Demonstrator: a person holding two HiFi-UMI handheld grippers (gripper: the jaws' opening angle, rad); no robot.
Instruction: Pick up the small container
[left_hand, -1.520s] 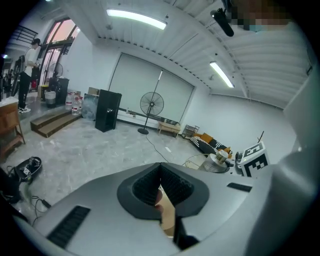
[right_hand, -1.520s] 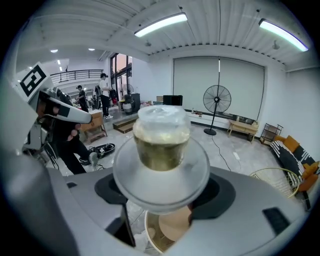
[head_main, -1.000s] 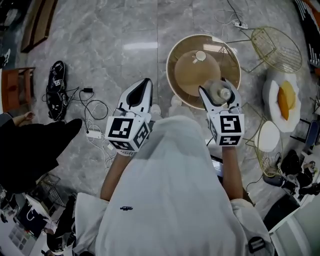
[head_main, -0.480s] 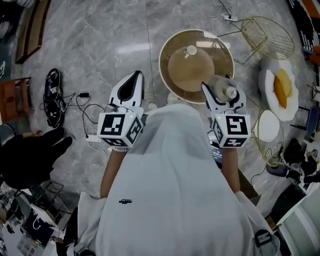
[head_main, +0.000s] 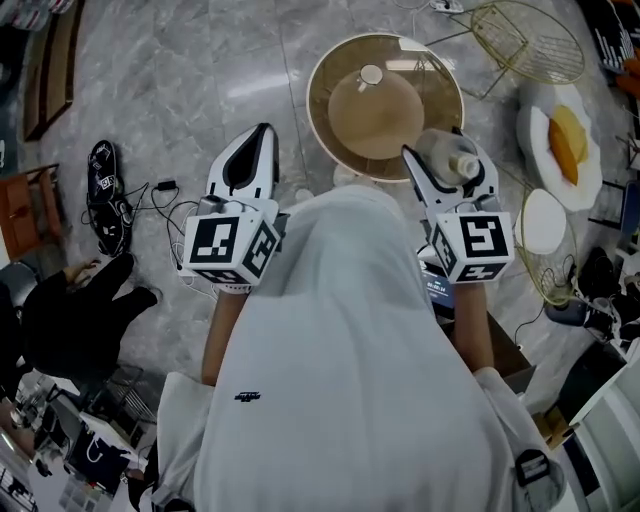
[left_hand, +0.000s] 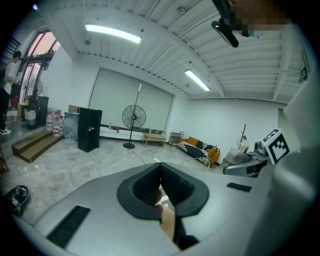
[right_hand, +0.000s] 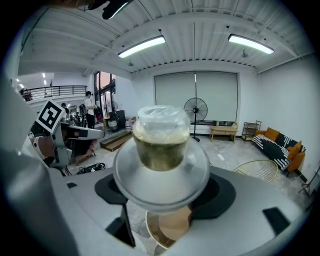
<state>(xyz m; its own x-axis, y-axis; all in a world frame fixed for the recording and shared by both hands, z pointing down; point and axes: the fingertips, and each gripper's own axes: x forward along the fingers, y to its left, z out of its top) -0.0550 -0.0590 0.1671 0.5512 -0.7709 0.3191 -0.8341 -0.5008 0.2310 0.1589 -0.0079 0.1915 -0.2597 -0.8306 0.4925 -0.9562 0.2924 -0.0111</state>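
Small container (right_hand: 161, 137) held up in the right gripper (head_main: 452, 180), clear of the round desk (head_main: 318, 120) below it.

Its clear plastic looks light, thin-walled and smooth, so I judge that it could slip or dent under a hard squeeze, and the olive-brown contents may shift if it is tipped. The wide lower body, where the right fingers now pinch it from both sides, seems the safer place to hold, not the lid. The left gripper (head_main: 263, 132) hangs well apart on the other side, its fingers pressed together on nothing. Around them are the marble floor (head_main: 200, 60), loose cables (head_main: 170, 205), a gold wire basket (head_main: 530, 40) and a white seat with a yellow cushion (head_main: 565, 140). Only the desk's rim is close enough to knock.
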